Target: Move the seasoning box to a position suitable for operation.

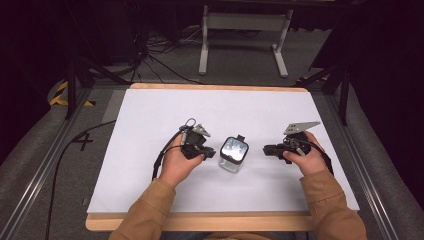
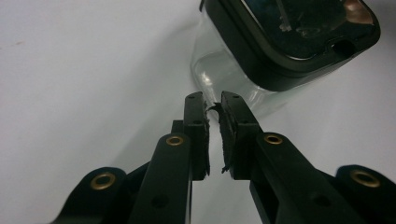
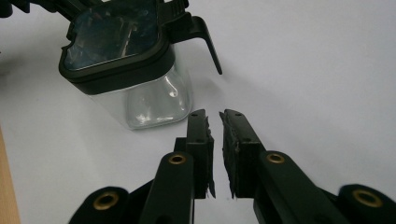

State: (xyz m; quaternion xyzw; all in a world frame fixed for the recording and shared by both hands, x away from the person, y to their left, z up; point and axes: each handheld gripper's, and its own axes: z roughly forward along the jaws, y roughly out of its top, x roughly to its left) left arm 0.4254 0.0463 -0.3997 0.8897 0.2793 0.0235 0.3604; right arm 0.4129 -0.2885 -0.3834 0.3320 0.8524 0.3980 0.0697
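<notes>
surface: white-topped table (image 1: 150, 115) | on it: clear container (image 1: 233, 155), black lid, upright, near centre

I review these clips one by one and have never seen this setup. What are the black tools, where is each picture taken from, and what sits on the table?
A person at a table holds a hand tool with two black jaws in each hand. The high view looks down from above: the left gripper and the right gripper flank a clear square jar with a dark lid, standing on a white sheet that covers the wooden table. The other two pictures come from cameras riding on the tools, looking along their jaws. In both, the jaws stand nearly together with only a narrow gap, and nothing is held between them. The jar lies just ahead of the left tool's jaws, and ahead and to the left of the right tool's.
</notes>
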